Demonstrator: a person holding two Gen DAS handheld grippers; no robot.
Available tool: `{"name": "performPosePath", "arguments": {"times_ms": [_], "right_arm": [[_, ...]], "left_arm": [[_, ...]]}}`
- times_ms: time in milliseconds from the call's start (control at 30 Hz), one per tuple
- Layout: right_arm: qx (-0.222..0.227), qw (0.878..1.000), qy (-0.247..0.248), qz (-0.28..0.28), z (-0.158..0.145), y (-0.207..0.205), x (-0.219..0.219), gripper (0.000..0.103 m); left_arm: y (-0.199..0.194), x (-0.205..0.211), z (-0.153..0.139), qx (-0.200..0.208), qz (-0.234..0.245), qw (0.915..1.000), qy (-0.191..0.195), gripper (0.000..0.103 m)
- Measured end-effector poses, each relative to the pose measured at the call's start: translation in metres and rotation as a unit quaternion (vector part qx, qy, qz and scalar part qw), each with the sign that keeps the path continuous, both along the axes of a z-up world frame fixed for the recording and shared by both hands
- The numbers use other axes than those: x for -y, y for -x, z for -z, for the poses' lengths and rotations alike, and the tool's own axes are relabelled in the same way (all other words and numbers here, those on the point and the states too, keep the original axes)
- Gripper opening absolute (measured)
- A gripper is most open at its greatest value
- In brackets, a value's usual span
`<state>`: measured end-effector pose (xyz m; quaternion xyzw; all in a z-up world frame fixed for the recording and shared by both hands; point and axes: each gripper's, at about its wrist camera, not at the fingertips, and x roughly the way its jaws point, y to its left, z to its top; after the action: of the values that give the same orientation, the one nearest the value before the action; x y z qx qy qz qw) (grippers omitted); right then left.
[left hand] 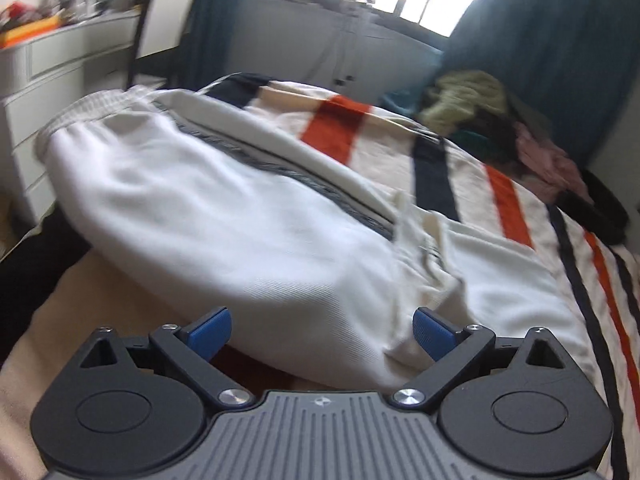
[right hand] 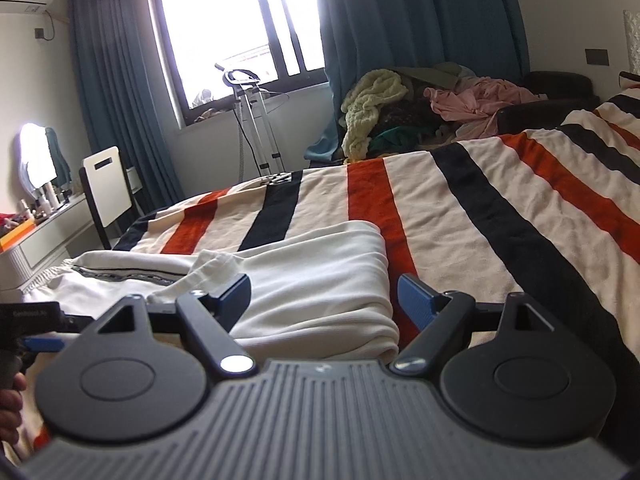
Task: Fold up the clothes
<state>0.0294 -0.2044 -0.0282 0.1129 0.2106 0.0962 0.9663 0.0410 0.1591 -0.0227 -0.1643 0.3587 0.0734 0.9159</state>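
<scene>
— Daylight is pouring through the window [right hand: 240, 28] behind the striped bedspread [right hand: 500, 208], and a white garment [left hand: 224, 216] is lying across the near part of it. Which step is the person working on?

— Judging by the layout, a fold is partly made: in the right wrist view the cloth is doubled over with a rounded folded edge [right hand: 384, 280] running toward the camera. A dark patterned band [left hand: 304, 176] is running along the garment, so these may be trousers, though the blur in the left view is making that hard to confirm.

— What are the grippers doing?

— The left gripper [left hand: 322, 330] is hovering with its jaws spread wide, the near hem lying between them but neither pad pressing it. The right gripper [right hand: 324, 298] is likewise standing apart, straddling the folded edge without gripping.

— And next?

— Probably both are needing to drop onto the near edge, pinch it, and carry it over together. A heap of unfolded clothes [right hand: 420, 108] is waiting at the far side.
</scene>
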Motion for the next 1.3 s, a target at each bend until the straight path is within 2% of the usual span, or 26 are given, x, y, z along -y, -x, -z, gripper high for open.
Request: {"name": "performPosePath", "arguments": {"times_ms": [200, 467, 700, 867, 933, 1100, 1200, 1300], "right_arm": [[-0.004, 1.0, -0.001, 0.005, 0.004, -0.002, 0.003, 0.082], [-0.005, 1.0, -0.015, 0.019, 0.006, -0.005, 0.014, 0.082], [-0.005, 0.999, -0.029, 0.024, 0.007, -0.003, 0.024, 0.082], [-0.004, 0.999, -0.033, 0.022, 0.007, -0.001, 0.025, 0.082], [-0.005, 0.999, -0.031, 0.022, 0.008, -0.002, 0.024, 0.082], [-0.012, 1.0, -0.022, 0.018, 0.01, -0.005, 0.019, 0.082], [-0.014, 1.0, -0.016, 0.014, 0.012, -0.006, 0.015, 0.082], [-0.016, 1.0, -0.004, 0.009, 0.015, -0.007, 0.006, 0.082]], "left_arm": [[-0.007, -0.025, 0.0, -0.009, -0.06, 0.9978, 0.026, 0.098], [-0.006, -0.065, -0.012, -0.017, -0.146, 0.9864, 0.073, 0.098], [-0.014, -0.09, -0.033, -0.002, -0.182, 0.9793, 0.089, 0.098], [-0.022, -0.095, -0.019, -0.008, -0.188, 0.9747, 0.121, 0.097], [-0.026, -0.104, -0.012, -0.012, -0.211, 0.97, 0.12, 0.097], [-0.035, -0.137, 0.013, -0.007, -0.248, 0.9554, 0.16, 0.092], [-0.042, -0.148, 0.024, -0.006, -0.258, 0.953, 0.159, 0.087], [-0.048, -0.16, 0.034, 0.012, -0.266, 0.9452, 0.189, 0.083]]}}
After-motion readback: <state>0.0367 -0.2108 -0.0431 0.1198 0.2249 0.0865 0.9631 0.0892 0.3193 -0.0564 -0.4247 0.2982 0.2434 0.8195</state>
